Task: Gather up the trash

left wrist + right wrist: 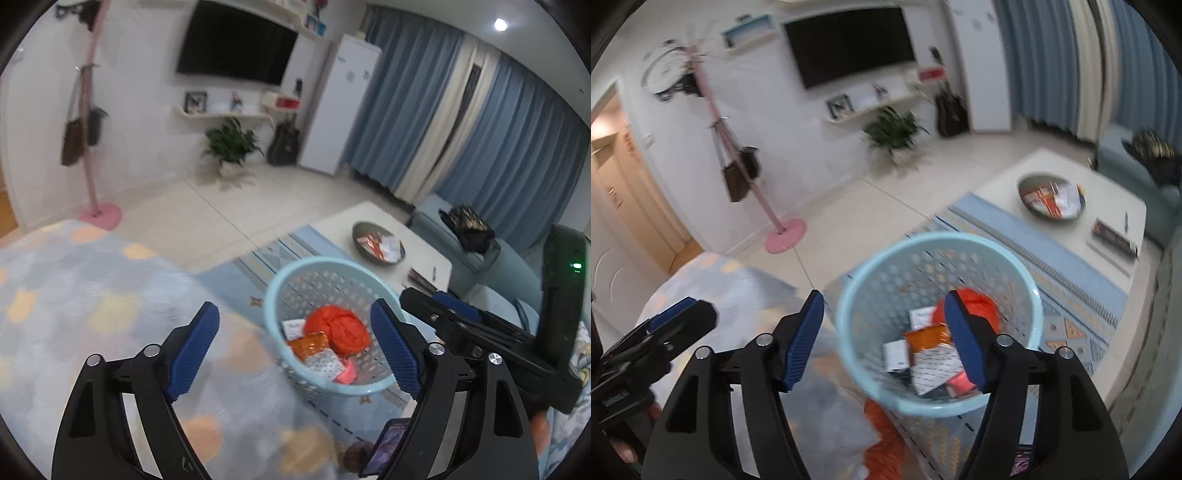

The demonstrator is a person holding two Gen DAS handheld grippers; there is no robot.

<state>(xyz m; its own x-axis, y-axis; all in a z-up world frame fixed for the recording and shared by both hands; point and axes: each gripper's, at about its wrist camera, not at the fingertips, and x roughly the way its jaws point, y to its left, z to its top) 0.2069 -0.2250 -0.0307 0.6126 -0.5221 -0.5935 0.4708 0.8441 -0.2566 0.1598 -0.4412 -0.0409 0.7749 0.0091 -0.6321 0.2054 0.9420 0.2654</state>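
A light blue perforated basket (280, 291) (849, 295) stands on the rug. Inside lie a crumpled red bag (338, 326) (986, 306), an orange wrapper (308, 343) (925, 338) and several small white and pink packets. My left gripper (295, 354) is open and empty, held above the basket's near rim. My right gripper (884, 341) is open and empty, also above the basket. The right gripper shows at the right of the left wrist view (454, 306). The left gripper shows at the left edge of the right wrist view (679, 314).
A white coffee table (369, 218) (1108, 184) holds a dark dish of wrappers (378, 242) (1051, 197) and a dark flat box (1113, 234). A patterned blanket (92, 295) lies at the left. An orange item (882, 443) lies below the basket. A pink coat stand (90, 147) stands beyond.
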